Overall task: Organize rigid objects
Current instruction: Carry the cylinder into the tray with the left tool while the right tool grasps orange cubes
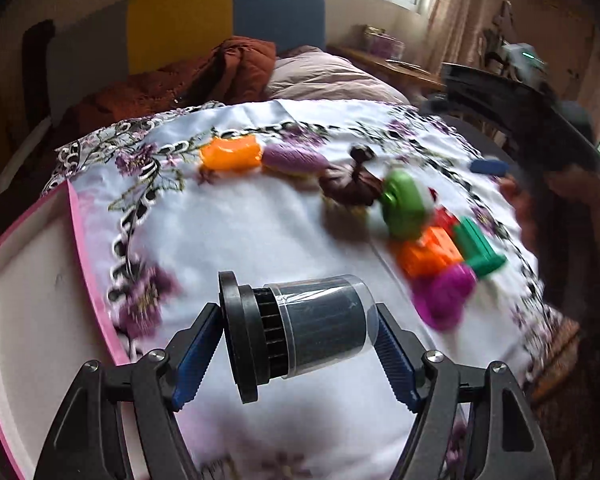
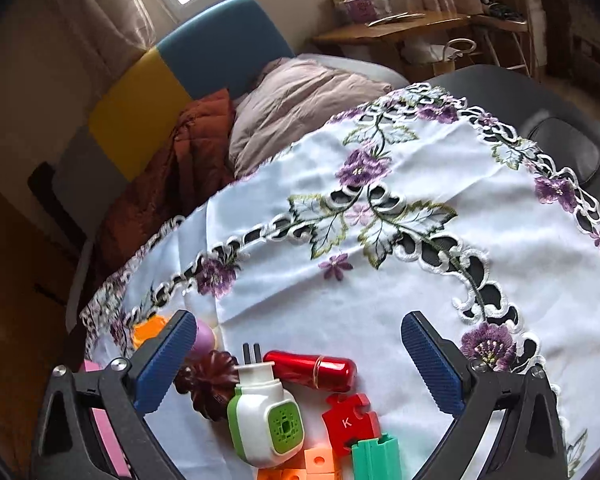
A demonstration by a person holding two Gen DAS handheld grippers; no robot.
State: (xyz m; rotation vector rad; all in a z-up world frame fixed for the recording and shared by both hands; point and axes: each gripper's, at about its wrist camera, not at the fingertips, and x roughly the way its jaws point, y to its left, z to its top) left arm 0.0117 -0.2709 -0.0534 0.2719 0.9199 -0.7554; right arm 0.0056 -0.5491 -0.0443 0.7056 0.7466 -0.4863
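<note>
My left gripper is shut on a dark cylindrical jar with a black ribbed lid, held sideways above the cloth. One pad is on the lid, the other on the clear end. To its right lie a green-and-white plug device, orange blocks, a green block and a magenta piece. My right gripper stands open over the same pile. Below it are the plug device, a red capsule, a red puzzle piece marked K and the green block.
A white box with a pink rim sits at the left table edge. An orange piece, a purple piece and a dark brown ornament lie farther back. The embroidered tablecloth covers the table; a bed stands behind.
</note>
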